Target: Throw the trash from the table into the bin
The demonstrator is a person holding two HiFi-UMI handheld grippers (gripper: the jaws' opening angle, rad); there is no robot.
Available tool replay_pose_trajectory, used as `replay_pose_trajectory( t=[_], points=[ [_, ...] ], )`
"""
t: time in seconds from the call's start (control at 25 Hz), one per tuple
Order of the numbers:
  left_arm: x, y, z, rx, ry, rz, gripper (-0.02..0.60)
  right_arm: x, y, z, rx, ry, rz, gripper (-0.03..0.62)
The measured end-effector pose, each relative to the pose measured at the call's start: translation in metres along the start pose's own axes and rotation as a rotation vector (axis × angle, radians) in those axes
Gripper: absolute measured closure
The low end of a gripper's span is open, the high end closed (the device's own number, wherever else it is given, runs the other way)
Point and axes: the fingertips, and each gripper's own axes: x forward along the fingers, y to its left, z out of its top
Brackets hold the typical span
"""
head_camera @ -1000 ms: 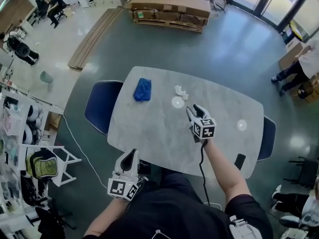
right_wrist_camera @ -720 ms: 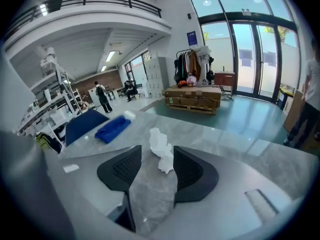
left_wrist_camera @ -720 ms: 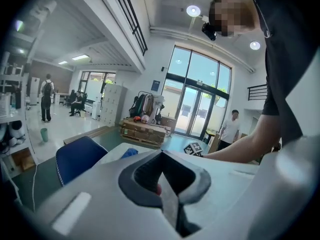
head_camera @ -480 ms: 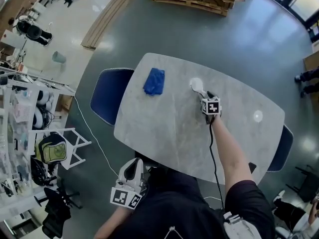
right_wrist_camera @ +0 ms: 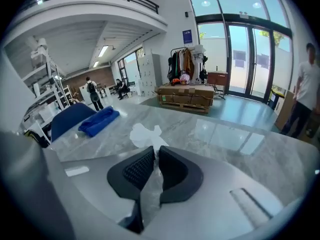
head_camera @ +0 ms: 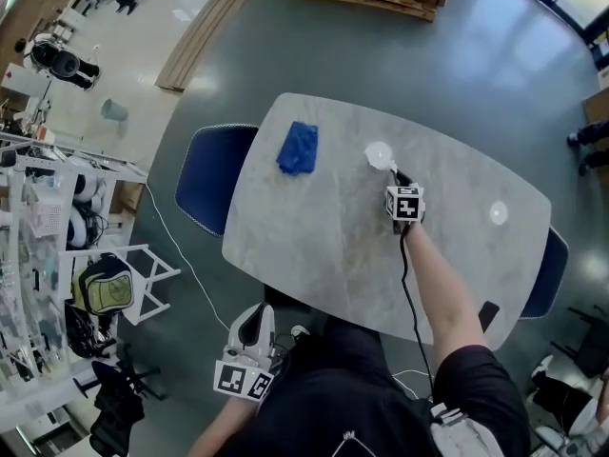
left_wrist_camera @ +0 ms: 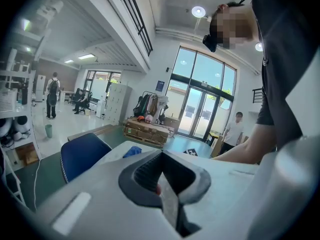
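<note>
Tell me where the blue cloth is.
In the head view the blue cloth lies at the far left of the table, left of the crumpled white paper and near the blue chair.

No legible text or numbers, blue wall sign point(right_wrist_camera: 187, 36) unreadable

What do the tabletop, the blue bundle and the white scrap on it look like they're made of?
Tabletop: likely polished stone or a marble-look laminate, grey and veined, with glossy reflections. Blue bundle: soft cloth, folded, matte. White scrap: thin tissue or paper, crumpled, with ragged edges.
</note>
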Motion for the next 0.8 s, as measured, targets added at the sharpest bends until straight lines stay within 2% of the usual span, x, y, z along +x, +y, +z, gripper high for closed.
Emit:
replay_pose_trajectory(
  t=[0.2,0.36,0.6,0.8],
  points=[
    [-0.021,0.004,-0.019,0.005,-0.013,-0.056,0.581,-0.076,0.033,0.016,0.067,-0.175,0.016,0.542],
    [-0.051,0.000,-0.024,0.019,-0.040,-0.139,0.581,-0.172,0.072,0.020,0.134,-0.307,0.011,0.542],
    [-0.136,-0.007,-0.044,0.060,-0.111,-0.269,0.581,-0.331,0.152,-0.010,0.164,-0.469,-0.007,0.542],
    [-0.227,0.001,-0.040,0.079,-0.181,-0.317,0.581,-0.466,0.244,-0.031,0.184,-0.606,0.015,0.542]
  ],
)
